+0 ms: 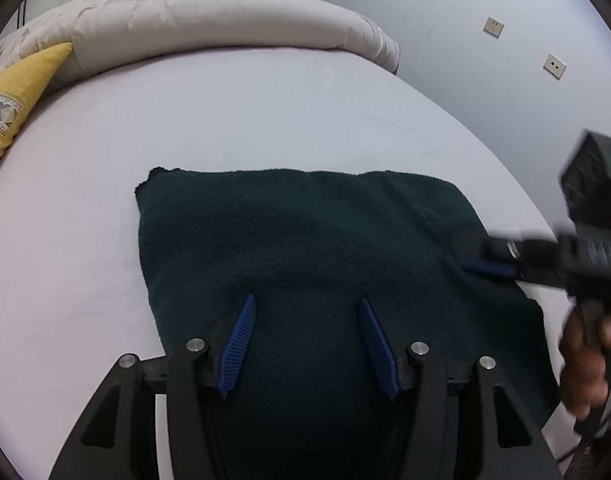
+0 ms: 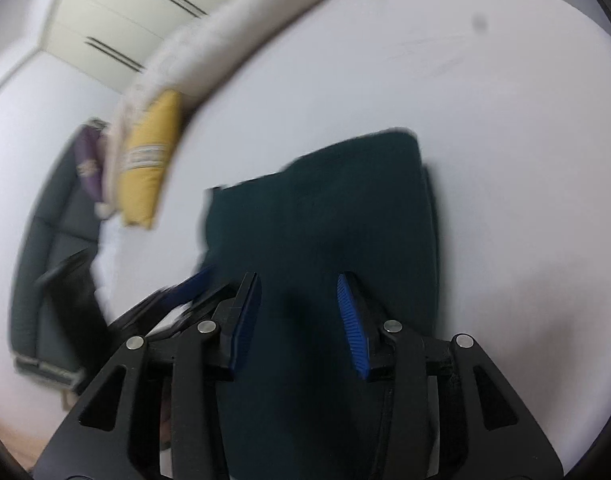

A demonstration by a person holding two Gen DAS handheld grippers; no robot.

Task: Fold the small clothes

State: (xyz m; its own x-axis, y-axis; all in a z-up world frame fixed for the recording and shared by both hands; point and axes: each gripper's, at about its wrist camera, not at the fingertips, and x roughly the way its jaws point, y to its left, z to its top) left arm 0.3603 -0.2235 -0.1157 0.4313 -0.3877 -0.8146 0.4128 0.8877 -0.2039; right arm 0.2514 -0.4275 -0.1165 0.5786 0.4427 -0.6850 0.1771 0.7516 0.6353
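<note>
Left claw (image 1: 305,312) nearest, jaws half open over near part of dark green cloth (image 1: 305,232), nothing pinched. Right claw (image 2: 299,292) also parted above cloth, gripping nothing; in left view it reaches over cloth's right edge, blurred. Cloth lies flat on bed (image 1: 225,112), folded into rough rectangle. Beyond: yellow pillow (image 1: 17,92), rolled white duvet (image 1: 209,20). Likely step: between folds. Next move calls for pinching an edge and carrying it across.
</note>
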